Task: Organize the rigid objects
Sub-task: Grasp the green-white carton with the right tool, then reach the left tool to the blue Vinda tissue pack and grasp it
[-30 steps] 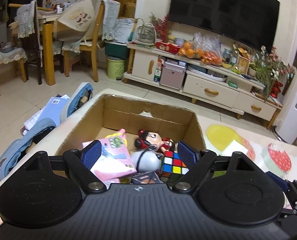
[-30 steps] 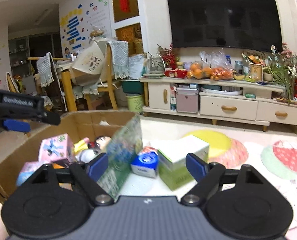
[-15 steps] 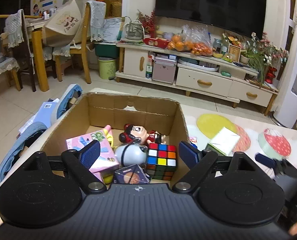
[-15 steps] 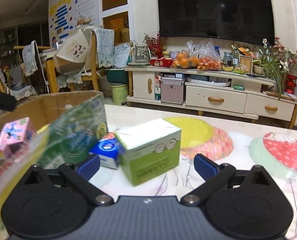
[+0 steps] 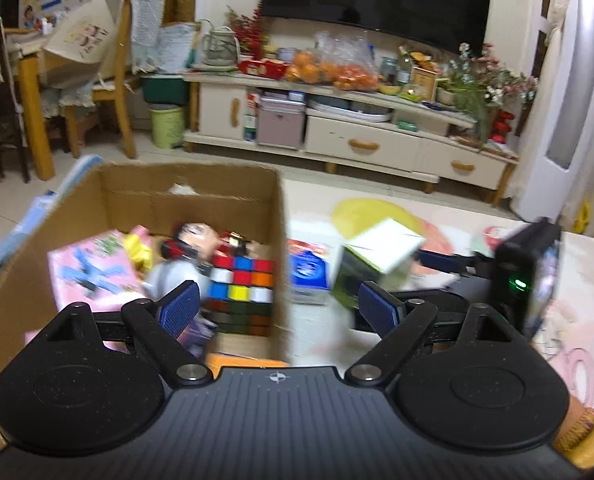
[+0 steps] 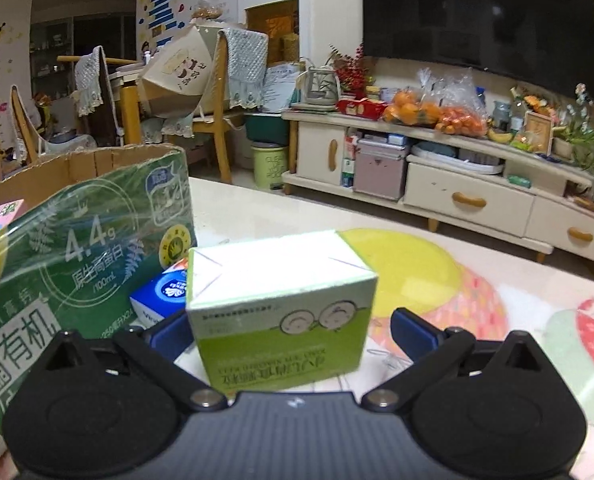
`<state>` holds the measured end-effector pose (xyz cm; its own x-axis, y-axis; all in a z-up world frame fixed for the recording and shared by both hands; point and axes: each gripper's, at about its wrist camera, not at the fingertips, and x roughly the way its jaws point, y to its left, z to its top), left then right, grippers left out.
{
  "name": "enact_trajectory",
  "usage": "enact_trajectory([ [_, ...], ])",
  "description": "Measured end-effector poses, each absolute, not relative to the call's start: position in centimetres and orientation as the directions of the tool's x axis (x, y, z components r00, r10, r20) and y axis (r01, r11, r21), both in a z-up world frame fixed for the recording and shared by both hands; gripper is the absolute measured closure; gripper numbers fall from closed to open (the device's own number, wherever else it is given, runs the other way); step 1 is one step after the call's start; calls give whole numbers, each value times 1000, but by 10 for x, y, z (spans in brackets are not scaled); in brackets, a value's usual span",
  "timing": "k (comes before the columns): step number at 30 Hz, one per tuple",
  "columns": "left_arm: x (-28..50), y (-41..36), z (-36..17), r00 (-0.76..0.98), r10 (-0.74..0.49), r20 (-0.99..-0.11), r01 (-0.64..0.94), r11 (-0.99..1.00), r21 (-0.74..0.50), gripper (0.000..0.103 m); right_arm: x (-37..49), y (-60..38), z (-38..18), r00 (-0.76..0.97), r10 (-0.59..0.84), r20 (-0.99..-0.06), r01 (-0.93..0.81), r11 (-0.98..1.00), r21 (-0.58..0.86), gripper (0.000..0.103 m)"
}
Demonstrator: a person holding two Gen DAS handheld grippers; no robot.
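Green carton (image 6: 81,248) reads "4.4g", seemingly "有机" — right claw (image 6: 293,330) spread.

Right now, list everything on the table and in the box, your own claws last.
cardboard box: 1, brown, left on the table, open top
Rubik's cube: 1, multicoloured, in the box by its right wall
doll: 1, red and black, in the box behind the cube
pink box: 1, pink, in the box, left
green-and-white carton: 1, on the table between the right claw's fingers
blue-and-white pack: 1, left of that carton
green milk case: 1, shrink-wrapped, against the cardboard box
left claw: open, over the box's right wall
right claw: open around the carton
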<state>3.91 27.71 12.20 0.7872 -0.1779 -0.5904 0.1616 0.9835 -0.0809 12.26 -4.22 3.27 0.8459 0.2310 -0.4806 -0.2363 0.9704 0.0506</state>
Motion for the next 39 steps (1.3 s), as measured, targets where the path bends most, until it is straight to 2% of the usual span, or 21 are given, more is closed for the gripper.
enact_trajectory([
  [4,45,270,111,794,-127,-594,132,991,-35,0,130,-45,33,839,255,-481,-235,967,102,3],
  [7,44,272,113,822,-83,-563,84,996,-24,0,129,-47,33,831,254,-495,-221,967,126,12],
  [10,49,277,113,826,-41,-563,44,999,-8,0,123,-50,34,840,226,-493,-192,974,119,13],
  [14,50,281,113,846,70,-529,-28,996,88,0,103,-66,33,853,167,-494,-125,985,117,13],
  [19,53,283,116,858,123,-498,-64,989,133,0,71,-98,32,863,99,-495,-42,991,125,13],
  [22,42,267,120,891,103,-442,-23,983,182,0,51,-109,33,860,67,-506,-12,994,112,13],
  [27,27,235,122,917,-17,-399,86,984,156,0,30,-132,34,850,35,-526,25,994,107,13],
  [32,26,197,96,909,-20,-417,114,973,201,0,23,-150,29,851,34,-524,70,982,176,12],
  [39,73,162,47,875,66,-480,92,950,298,4,27,-150,24,848,67,-526,51,977,207,9],
])
